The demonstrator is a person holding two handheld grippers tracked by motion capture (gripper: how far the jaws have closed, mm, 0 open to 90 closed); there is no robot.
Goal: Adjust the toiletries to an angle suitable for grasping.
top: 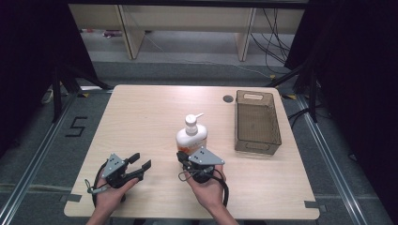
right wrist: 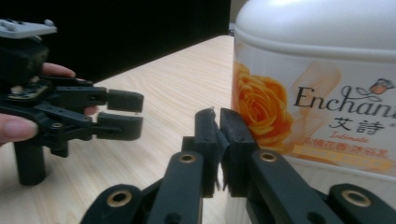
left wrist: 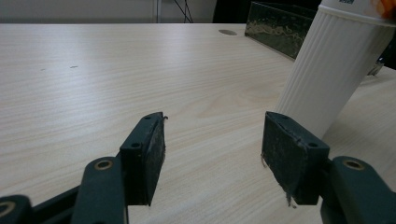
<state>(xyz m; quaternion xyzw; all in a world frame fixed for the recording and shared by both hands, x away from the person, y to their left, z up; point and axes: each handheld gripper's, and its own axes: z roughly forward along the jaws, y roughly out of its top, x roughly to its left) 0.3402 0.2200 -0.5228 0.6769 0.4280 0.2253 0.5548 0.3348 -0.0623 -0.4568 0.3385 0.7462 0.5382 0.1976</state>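
Two grippers wait on the near side of the pump bottle (top: 191, 136), which stands mid-table, nothing yet grasped.
Right gripper (right wrist: 217, 122), just before the bottle, has its jaws nearly together and empty; left gripper (left wrist: 212, 140) gapes wide, also empty. Next, the right jaws likely must spread to span the bottle's white, rose-labelled body; the brown basket (top: 257, 123) sits right of it.

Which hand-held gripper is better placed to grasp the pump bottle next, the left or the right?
Probably the right hand-held gripper: it sits directly at the pump bottle, though its jaws are nearly shut. The left hand-held gripper is open but farther off.
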